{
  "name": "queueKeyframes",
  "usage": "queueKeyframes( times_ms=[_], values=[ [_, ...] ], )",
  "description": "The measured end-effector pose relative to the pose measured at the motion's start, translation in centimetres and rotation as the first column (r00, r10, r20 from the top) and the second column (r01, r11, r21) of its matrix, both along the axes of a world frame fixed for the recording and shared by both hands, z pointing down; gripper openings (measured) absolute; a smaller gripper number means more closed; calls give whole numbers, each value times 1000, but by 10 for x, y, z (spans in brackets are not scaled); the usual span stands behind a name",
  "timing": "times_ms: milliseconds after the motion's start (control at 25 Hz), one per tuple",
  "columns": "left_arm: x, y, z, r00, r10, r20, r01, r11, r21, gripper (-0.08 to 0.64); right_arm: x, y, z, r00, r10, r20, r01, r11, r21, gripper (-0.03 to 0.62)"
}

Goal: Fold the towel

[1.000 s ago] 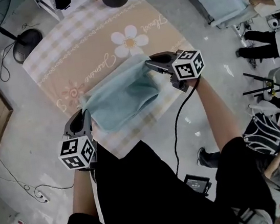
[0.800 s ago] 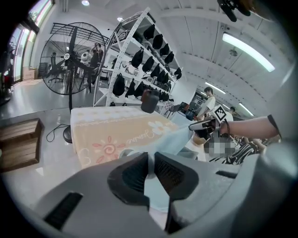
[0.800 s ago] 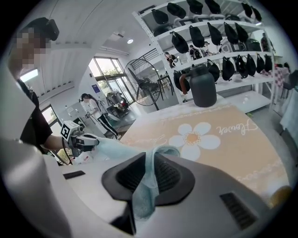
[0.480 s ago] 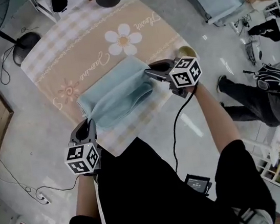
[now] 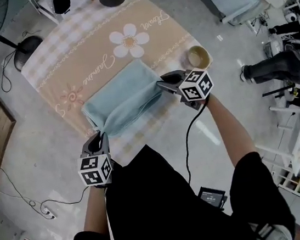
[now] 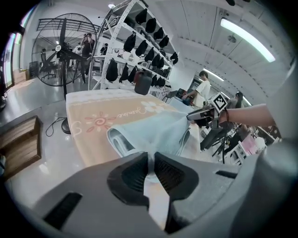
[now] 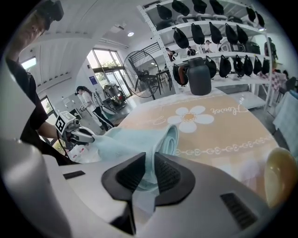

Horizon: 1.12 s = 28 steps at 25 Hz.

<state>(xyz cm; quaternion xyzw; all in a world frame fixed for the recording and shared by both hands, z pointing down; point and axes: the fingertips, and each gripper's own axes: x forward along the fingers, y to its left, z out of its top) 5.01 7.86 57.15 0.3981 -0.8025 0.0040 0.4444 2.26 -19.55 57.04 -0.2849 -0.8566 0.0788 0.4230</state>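
We clamp the left gripper (image 5: 101, 136) and right gripper (image 5: 162, 81) on corners of the towel (image 5: 119, 96); a bowl (image 5: 198, 57) stands near the right one.

Pale blue cloth towel (image 5: 119, 96) mid-frame on the beige flower-print worktop (image 5: 73, 50), round tan bowl (image 5: 198, 57) at its upper right

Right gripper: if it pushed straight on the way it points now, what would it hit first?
The light blue cloth towel that the right gripper is clamped on: its rolled fold lies directly ahead. Beyond it, probably the beige flowered tablecloth; depth is unclear.
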Motion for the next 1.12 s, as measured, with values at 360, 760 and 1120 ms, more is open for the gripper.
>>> queueKeyframes(
  times_ms=[360, 760, 1120],
  values=[
    [30, -4, 31, 992, 78, -94, -83, 995, -50, 139, 28, -5, 28, 999, 40, -14, -39, 999, 22, 117],
    [-21, 19, -19, 998, 59, -23, -58, 998, 28, 227, 57, -13, -8, 917, 384, 103, -385, 923, -12, 199],
    [-97, -28, -28, 942, 332, 37, -333, 943, 19, 227, 64, 43, -25, 752, 646, 131, -651, 759, -11, 199]
  ],
)
